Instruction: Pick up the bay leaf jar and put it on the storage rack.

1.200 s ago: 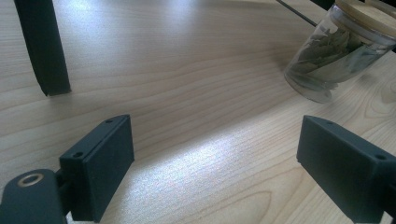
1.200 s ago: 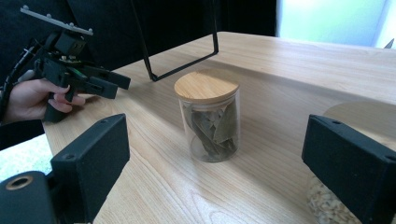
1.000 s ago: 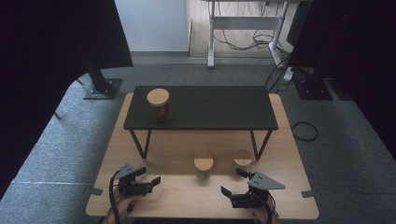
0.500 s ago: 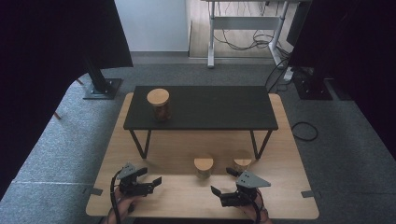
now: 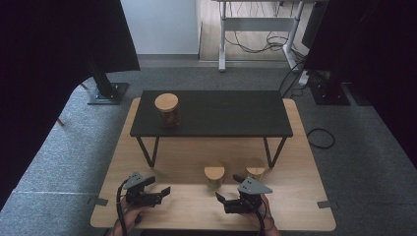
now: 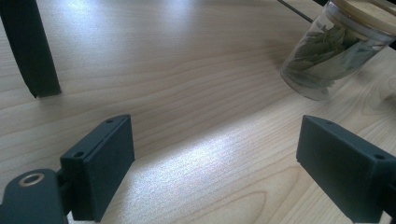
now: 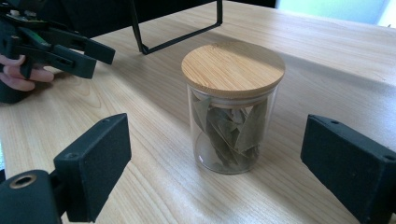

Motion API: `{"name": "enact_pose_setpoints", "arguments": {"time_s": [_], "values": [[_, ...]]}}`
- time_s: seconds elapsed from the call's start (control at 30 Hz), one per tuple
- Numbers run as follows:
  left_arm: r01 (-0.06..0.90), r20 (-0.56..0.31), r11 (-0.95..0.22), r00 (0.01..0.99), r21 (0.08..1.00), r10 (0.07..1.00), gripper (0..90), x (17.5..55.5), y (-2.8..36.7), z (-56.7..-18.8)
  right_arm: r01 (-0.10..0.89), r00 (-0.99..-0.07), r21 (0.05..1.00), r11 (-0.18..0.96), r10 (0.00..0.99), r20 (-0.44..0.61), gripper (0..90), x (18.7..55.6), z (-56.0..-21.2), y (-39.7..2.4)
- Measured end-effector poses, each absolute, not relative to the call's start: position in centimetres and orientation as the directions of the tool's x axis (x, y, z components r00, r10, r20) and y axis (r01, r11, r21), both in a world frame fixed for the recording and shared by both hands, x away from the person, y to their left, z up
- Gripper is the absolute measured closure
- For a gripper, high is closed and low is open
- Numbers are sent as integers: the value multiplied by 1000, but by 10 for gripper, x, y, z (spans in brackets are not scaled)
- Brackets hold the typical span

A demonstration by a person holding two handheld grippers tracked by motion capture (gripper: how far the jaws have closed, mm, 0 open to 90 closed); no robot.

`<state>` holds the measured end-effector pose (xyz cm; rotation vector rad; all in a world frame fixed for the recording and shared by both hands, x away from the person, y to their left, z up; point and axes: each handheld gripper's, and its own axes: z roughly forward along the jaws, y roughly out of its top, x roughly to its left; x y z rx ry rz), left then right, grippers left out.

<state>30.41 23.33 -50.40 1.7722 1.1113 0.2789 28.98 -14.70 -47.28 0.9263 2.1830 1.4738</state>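
A: What's laid out, biggest first?

B: A wooden bench [image 5: 300, 162] carries a black shelf [image 5: 216, 114] on thin legs at its far side, with a leaf jar [image 5: 167, 109] on the shelf's left end.

A: And nearer?

B: A bamboo-lidded jar of leaves [image 7: 232, 109] stands upright near the middle, another jar [image 5: 255, 170] just right of it.

A: The claws?

B: The right claw [image 5: 227, 189] is wide, the jar ahead of its jaws, untouched. The left claw [image 5: 160, 193] is wide over bare wood.

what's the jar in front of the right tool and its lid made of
The clear round jar looks like smooth glass, possibly clear plastic: dried green leaves show through its glossy wall. Its flat round lid looks like unvarnished bamboo or light wood, with fine parallel grain lines.
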Motion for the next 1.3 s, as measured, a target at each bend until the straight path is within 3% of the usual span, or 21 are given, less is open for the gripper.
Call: {"name": "enact_pose_setpoints", "arguments": {"time_s": [1.3], "values": [[549, -266, -107, 555, 829, 788, 106, 301, 232, -504, 369, -657, 875, 313, 754, 7, 84, 314, -488, -111]]}}
